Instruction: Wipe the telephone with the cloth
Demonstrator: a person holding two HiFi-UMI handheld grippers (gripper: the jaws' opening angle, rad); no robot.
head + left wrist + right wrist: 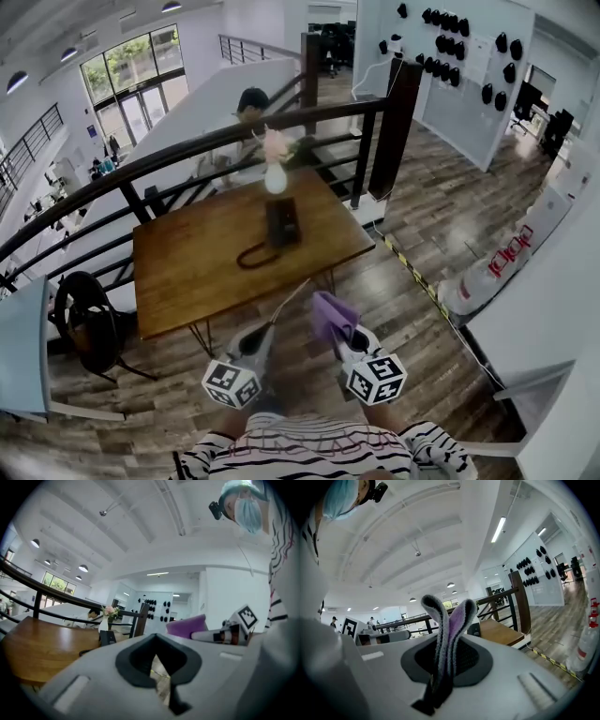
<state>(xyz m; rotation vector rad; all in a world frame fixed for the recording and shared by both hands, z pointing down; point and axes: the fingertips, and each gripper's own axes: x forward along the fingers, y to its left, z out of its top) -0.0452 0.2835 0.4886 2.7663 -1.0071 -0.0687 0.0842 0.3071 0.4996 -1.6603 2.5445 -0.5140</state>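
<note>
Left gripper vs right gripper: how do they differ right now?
On the left gripper the jaws are together, nothing between them; on the right gripper they clamp the folded purple cloth, which sticks out past them. Floor shows through the left gripper's notch; the cloth fills the right gripper's. Both hang short of the table, off the telephone.

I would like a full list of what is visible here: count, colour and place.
table: one, brown wood, beside the railing
telephone: one, black, on the table
vase: one, white, pink flowers, table's far edge
railing: one, dark, behind the table
bag: one, black, left of the table
cloth: one, purple, pinched in the right tongs
left tongs: one, grey, shut, empty
right tongs: one, grey, shut on the cloth
</note>
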